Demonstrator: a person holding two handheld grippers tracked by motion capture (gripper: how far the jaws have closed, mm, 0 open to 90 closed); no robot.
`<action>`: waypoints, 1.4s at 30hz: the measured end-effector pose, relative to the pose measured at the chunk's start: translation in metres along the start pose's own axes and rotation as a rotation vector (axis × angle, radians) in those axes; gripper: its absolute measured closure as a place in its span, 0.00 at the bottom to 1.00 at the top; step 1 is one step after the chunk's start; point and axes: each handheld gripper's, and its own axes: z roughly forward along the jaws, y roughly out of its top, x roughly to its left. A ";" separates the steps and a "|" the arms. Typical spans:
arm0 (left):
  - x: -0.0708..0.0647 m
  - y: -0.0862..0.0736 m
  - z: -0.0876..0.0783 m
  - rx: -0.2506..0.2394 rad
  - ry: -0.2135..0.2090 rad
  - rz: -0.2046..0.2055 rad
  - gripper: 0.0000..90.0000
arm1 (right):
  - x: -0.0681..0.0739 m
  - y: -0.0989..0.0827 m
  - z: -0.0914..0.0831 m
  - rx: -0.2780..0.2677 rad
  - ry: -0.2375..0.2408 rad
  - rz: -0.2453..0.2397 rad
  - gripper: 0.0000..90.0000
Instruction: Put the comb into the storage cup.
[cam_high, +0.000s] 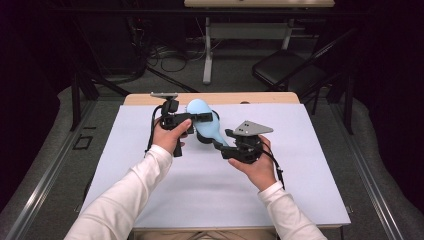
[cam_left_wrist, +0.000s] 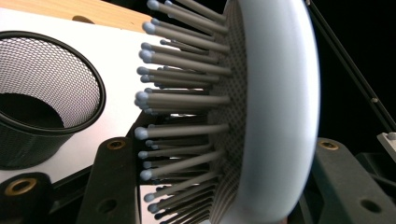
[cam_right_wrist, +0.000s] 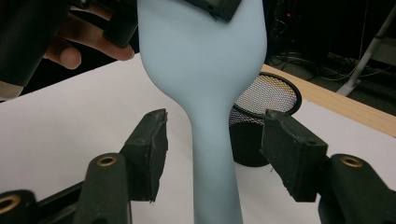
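Above the white table (cam_high: 210, 200), our left gripper (cam_high: 197, 119) clamps the pale blue hairbrush (cam_high: 205, 122) by its head while our right gripper (cam_high: 225, 141) stands released around its handle, a handover we judge nearly done, the mesh cup (cam_right_wrist: 264, 105) likely next.

Probably lab: floor cables (cam_high: 167, 57), dark backdrop
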 end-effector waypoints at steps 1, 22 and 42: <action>0.000 0.000 0.000 -0.004 0.000 0.000 0.55 | 0.000 0.001 0.000 0.003 0.003 0.002 0.44; 0.002 0.007 -0.004 -0.032 0.030 0.026 0.55 | -0.001 0.006 -0.005 -0.010 0.035 -0.008 0.43; 0.001 0.014 -0.006 -0.044 0.049 0.028 0.55 | -0.002 0.007 -0.007 -0.012 0.018 0.029 0.24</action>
